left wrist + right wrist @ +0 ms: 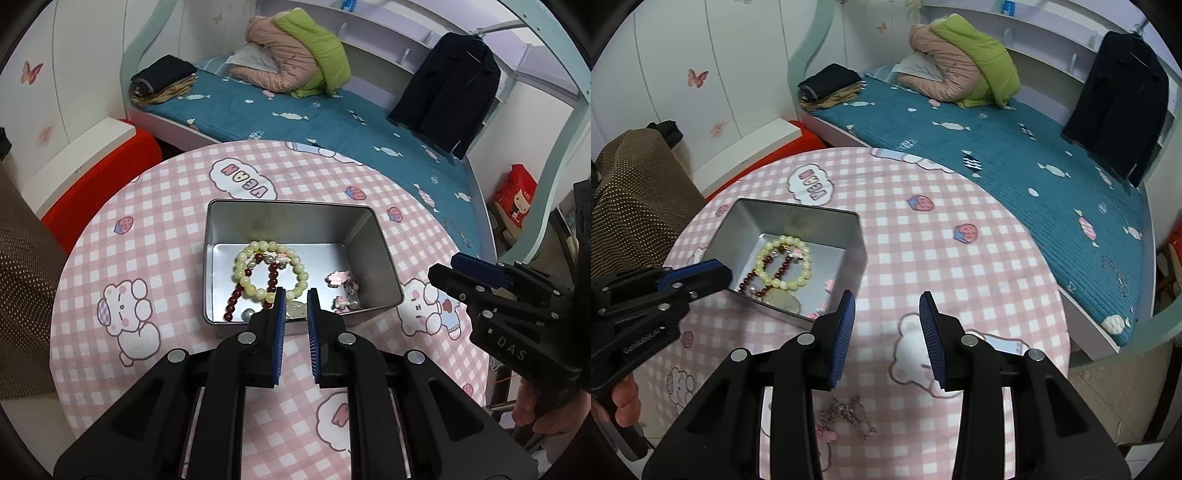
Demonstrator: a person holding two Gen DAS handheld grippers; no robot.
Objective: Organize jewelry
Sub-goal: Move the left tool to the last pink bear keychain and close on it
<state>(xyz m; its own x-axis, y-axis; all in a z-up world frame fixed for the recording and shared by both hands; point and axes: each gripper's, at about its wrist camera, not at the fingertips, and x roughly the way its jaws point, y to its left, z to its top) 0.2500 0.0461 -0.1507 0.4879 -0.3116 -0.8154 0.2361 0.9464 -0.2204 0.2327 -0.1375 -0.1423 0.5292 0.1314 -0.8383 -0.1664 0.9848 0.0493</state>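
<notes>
Hovering over the pink checked surface (960,206), the right tool (887,301) stands released with nothing between its blue pads, a silver chain (846,413) lying on the cloth just beneath it. Off to its left sits the open metal tin (364,236), holding a cream bead bracelet (271,267) and a dark red one (271,280). Over that tin's near rim hangs the left tool (296,291), nearly clenched and empty.

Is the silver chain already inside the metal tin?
No, the silver chain lies on the tablecloth, outside the metal tin.
</notes>
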